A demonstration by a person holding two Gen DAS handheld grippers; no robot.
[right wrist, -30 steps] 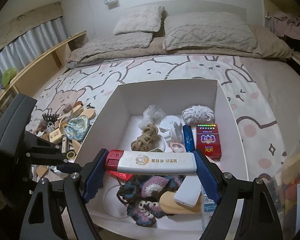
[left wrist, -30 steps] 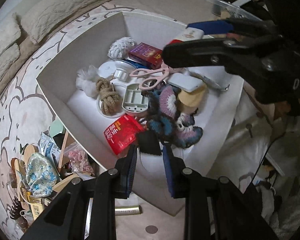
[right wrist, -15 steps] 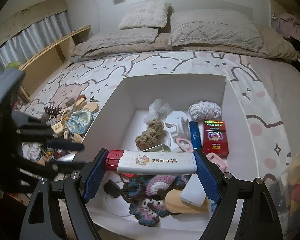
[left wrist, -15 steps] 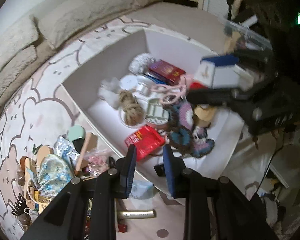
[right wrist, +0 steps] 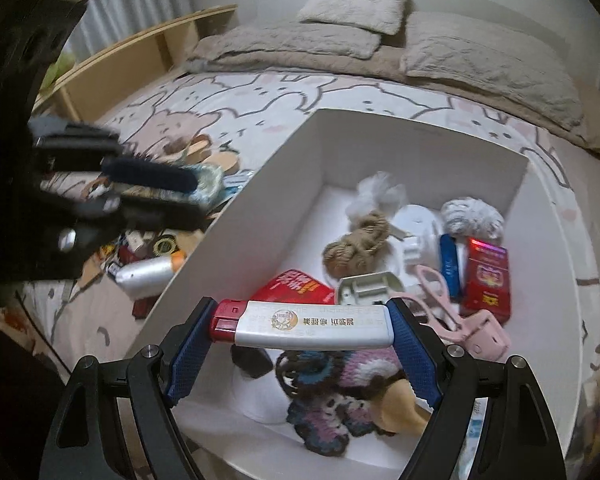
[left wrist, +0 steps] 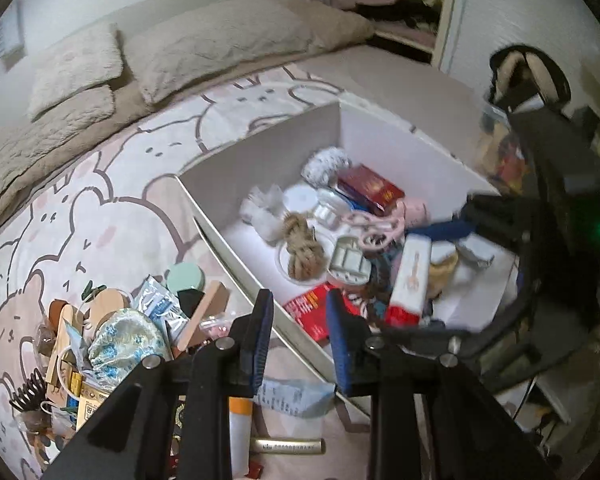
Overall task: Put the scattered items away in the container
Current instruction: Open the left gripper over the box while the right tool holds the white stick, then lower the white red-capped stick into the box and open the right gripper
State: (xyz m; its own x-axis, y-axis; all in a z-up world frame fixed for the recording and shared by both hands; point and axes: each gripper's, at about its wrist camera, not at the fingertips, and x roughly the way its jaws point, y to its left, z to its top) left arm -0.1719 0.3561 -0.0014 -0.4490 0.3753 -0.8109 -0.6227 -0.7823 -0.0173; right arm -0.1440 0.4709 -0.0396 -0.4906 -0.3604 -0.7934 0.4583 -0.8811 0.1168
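My right gripper [right wrist: 300,330] is shut on a white bar with a red end [right wrist: 304,324], held crosswise over the near part of the white box [right wrist: 420,128]. The box holds a rope knot [right wrist: 354,248], a red carton [right wrist: 486,280], pink scissors [right wrist: 440,300] and a crocheted piece [right wrist: 340,384]. In the left wrist view the same bar [left wrist: 410,276] hangs over the box's wall [left wrist: 260,152]. My left gripper [left wrist: 300,334] is shut with nothing in it, a narrow gap between its pads. It hovers at the box's near-left wall, beside the scattered pile [left wrist: 116,344].
The box and pile lie on a bed with a bear-print sheet [left wrist: 80,208] and beige pillows [left wrist: 220,40]. A silver bottle [right wrist: 150,274] and a gold tube [left wrist: 288,446] lie loose by the box. A wooden shelf [right wrist: 140,52] runs along the bed's far side.
The left gripper has drawn back from over the box toward the pile, rolling as it went. The right gripper has sunk lower over the box, still holding the bar.
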